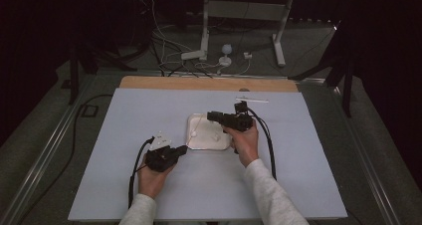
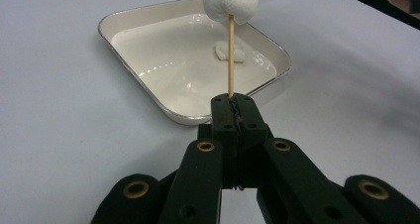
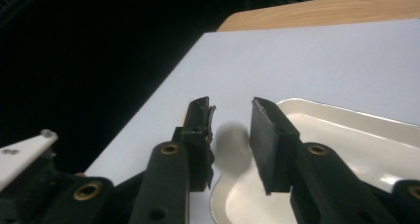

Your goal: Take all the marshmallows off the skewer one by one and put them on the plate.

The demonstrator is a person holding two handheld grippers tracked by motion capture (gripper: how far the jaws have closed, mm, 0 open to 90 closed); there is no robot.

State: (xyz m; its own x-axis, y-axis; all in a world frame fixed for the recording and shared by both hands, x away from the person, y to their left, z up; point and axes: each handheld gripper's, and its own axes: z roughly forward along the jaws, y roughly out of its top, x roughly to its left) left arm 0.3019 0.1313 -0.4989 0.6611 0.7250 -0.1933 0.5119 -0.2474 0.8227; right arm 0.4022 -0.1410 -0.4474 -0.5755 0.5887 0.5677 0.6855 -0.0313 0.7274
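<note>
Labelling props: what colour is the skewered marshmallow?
White marshmallow on a tan wooden skewer; clearest in left gripper view.

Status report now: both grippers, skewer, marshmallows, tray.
Left gripper shut on skewer, marshmallow on its tip. Right gripper open over tray edge, blurred marshmallow between its fingers, contact unclear. One marshmallow in tray. Nothing in the way.
</note>
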